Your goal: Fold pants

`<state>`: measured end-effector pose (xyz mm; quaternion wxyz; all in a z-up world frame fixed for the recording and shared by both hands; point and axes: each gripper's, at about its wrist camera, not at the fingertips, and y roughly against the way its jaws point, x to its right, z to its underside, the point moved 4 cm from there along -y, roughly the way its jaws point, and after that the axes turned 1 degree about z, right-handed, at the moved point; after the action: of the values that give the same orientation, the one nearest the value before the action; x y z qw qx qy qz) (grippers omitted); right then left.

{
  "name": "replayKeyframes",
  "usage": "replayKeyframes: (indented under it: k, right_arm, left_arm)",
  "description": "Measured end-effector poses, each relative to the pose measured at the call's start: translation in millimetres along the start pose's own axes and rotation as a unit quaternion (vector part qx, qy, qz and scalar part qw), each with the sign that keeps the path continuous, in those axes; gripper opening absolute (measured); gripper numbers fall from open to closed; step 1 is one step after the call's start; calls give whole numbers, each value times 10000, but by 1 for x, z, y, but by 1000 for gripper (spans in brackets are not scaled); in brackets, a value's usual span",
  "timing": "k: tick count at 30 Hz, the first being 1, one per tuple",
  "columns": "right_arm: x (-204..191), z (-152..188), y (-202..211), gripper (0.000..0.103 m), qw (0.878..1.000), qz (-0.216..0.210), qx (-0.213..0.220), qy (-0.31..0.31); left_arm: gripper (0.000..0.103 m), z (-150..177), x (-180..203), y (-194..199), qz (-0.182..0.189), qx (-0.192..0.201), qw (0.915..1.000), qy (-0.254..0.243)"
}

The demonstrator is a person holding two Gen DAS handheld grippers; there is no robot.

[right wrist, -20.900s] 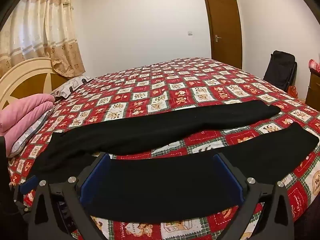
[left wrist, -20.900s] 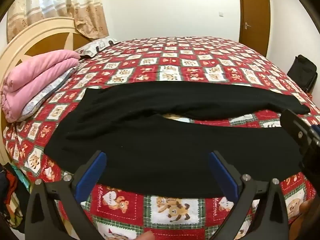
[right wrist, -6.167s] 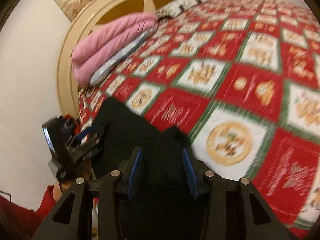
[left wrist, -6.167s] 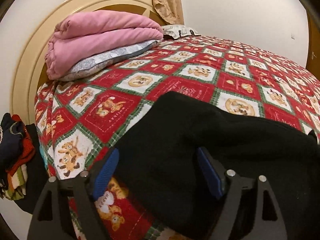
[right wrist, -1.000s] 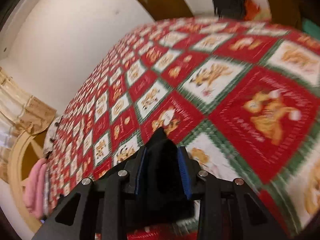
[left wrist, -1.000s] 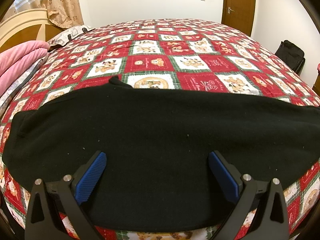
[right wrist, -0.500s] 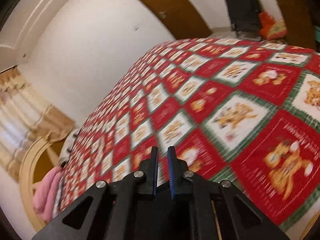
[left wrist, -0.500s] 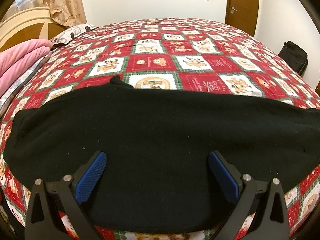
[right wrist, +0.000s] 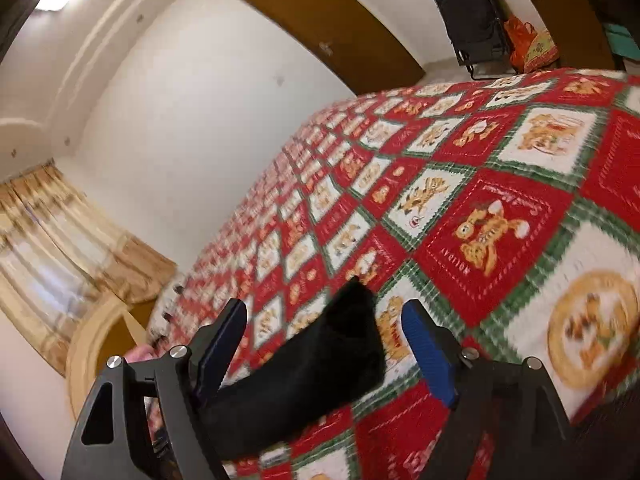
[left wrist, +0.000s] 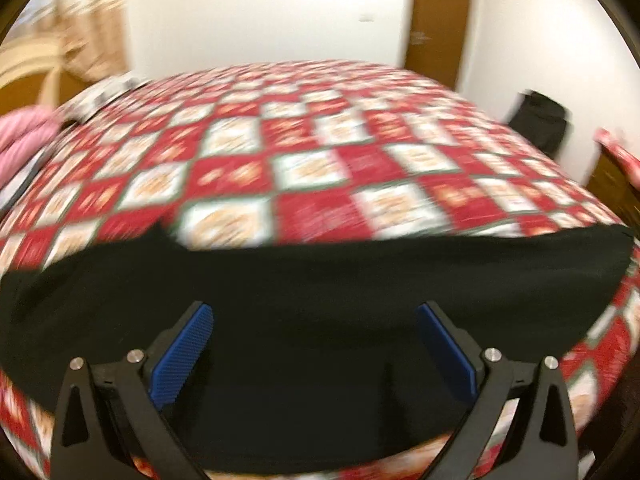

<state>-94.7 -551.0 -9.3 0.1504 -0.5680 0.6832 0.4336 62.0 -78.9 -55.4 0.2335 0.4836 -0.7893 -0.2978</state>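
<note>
Pants point(left wrist: 320, 320) lie along the near edge of the bed point(left wrist: 320, 184), long axis crosswise to your left gripper point(left wrist: 316, 344), which hovers spread wide and empty over their middle. Your right gripper point(right wrist: 324, 344) brackets one dark end, jaws apart, not clamped. The cloth looks black, flat, doubled.
</note>
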Motion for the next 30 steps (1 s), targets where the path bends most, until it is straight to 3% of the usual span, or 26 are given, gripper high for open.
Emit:
replayKeyframes:
  k: [3, 5, 8, 12, 13, 14, 15, 17, 21, 26, 30]
  right_arm:
    - [-13, 10, 4, 81, 9998, -85, -46, 191]
    - [-25, 16, -3, 73, 9961, 421, -57, 771]
    - [-34, 21, -24, 68, 9805, 1146, -266, 1572]
    - [-27, 10, -47, 67, 9752, 1339, -470, 1698]
    - [-22, 6, -59, 63, 9752, 1290, -737, 1641]
    - [-21, 5, -68, 51, 9746, 1209, -934, 1638]
    - [-21, 6, -72, 8, 9728, 1137, -1079, 1703]
    - [-26, 9, -78, 8, 9654, 1149, -1220, 1997]
    - [-36, 8, -68, 8, 9704, 761, -1011, 2058]
    - [-58, -4, -51, 8, 9742, 93, -781, 2115]
    - [-74, -6, -50, 8, 9676, -169, -772, 2396]
  left_arm:
    - [103, -27, 46, 0, 602, 128, 9965, -564]
    - [103, -42, 78, -4, 1049, 188, 9901, -909]
    - [103, -63, 133, -11, 1660, 266, 9763, -1365]
    - [103, -88, 208, -36, 2485, 129, 9474, -2012]
    - [103, -92, 222, -44, 2646, 17, 9415, -2086]
    - [103, -97, 239, -56, 2841, -151, 9341, -2157]
    - [103, -98, 250, -62, 2964, -235, 9293, -2189]
    - [103, -101, 269, -71, 3287, -383, 9164, -2253]
    - [96, -104, 306, -81, 4164, -752, 8692, -2559]
    - [96, -105, 320, -66, 4906, -642, 8064, -3240]
    - [95, -104, 334, -73, 5371, -1033, 7667, -3363]
